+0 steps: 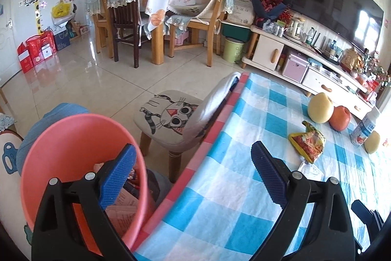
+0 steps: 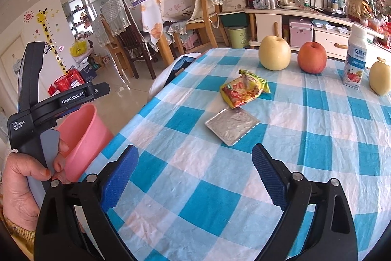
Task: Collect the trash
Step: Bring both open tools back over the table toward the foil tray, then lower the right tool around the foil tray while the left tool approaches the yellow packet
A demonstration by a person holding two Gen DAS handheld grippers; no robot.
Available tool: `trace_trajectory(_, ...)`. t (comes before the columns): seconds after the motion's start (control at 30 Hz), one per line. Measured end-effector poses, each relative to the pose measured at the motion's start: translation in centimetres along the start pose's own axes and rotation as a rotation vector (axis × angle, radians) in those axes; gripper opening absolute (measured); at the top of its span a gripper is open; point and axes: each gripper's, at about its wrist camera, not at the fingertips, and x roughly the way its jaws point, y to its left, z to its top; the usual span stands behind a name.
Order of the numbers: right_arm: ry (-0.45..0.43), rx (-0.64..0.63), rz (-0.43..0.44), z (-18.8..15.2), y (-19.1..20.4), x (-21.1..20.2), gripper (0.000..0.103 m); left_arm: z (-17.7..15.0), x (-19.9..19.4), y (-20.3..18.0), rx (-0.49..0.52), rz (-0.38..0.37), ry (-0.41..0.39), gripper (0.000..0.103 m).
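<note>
Checked blue cloth is covering the surface [image 2: 220, 187] where we are working. On it the crumpled snack wrapper [image 2: 244, 89] and flat silver packet [image 2: 231, 125] are lying touching, near the fruit. Both look light, crinkly and slippery; we are judging the edges best to pinch. Both tongs, left [image 1: 193, 177] and right [image 2: 195, 177], are gaping, empty. The pink bin [image 1: 80, 163] is waiting beside the surface.

I see a crumpled yellow-and-red snack wrapper [image 2: 244, 89] lying on the checked tablecloth, a flat silver foil packet [image 2: 231, 126] just beside it, and a pink plastic bin [image 1: 80, 177] beside the table, paper scraps inside.
</note>
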Motion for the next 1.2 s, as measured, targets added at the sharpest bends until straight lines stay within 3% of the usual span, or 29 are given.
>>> trace_trajectory(0.23, 0.014, 0.026, -0.010, 0.5, -2.7, -0.2, 0.094, -0.4, 0.7, -3.6, 0.074, -0.092, 0.010, 0.095)
trace_trajectory(0.47, 0.105, -0.026, 0.016, 1.1, -4.5, 2.9, 0.094, -1.0, 1.3, -6.8, 0.173, -0.092, 0.029, 0.095)
trace_trajectory(0.9, 0.250, -0.247, -0.020, 2.3, -4.5, 9.9, 0.093, -0.8, 2.7, -7.3, 0.101, -0.157, 0.069, 0.095)
trace_trajectory(1.1, 0.252, -0.228, 0.014, 2.8, -5.6, 11.0, 0.093, -0.7, 2.8, -8.3, 0.092, -0.191, 0.058, 0.095)
trace_trajectory(1.2, 0.241, -0.246, 0.021, 2.8, -5.4, 10.7, 0.085, -0.8, 3.2, -8.8, 0.099, -0.188, 0.060, 0.095)
